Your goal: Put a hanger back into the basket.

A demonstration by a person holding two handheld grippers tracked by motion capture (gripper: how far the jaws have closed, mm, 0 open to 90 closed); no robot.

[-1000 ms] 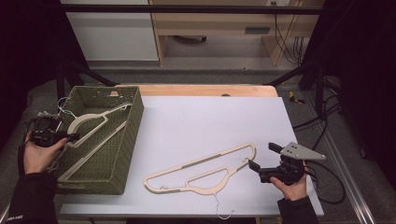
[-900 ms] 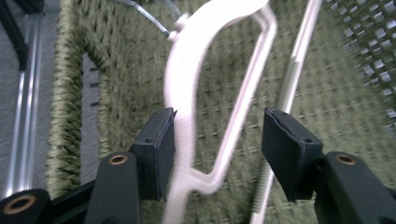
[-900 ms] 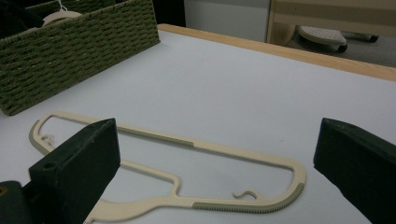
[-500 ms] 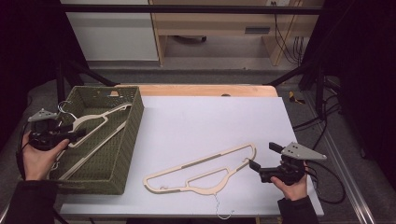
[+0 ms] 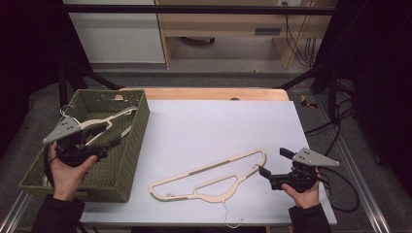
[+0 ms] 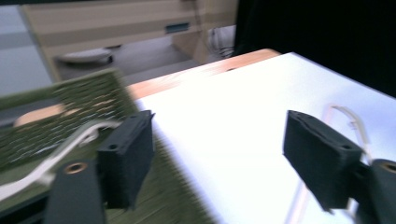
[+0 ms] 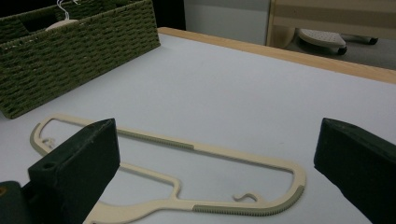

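Broadly, the white counter (image 5: pixel 218 131) carries a green woven basket (image 5: pixel 127 160) at its left edge and a cream hanger (image 5: pixel 209 177) lying flat near the front, right of centre. The hanger's long axis runs diagonally, from its low end toward the front left up to its rounded end toward the back right, and its thin wire hook (image 5: pixel 232 219) trails off toward the counter's front edge. It is a slim open frame in cream plastic with darker ribbed strips along its shoulders; the right gripper view shows that ribbing (image 7: pixel 252 210) clearly, along with a small inner hook, detail the high view is too coarse to give. A second cream hanger (image 5: pixel 104 124) rests inside the basket, its wire hook near the back left corner. The left hand-held gripper (image 5: pixel 109 145) hovers over the basket with its jaws spread wide and nothing between them. The right hand-held gripper (image 5: pixel 274 162) sits just beside the hanger's rounded end, jaws likewise wide apart and empty.
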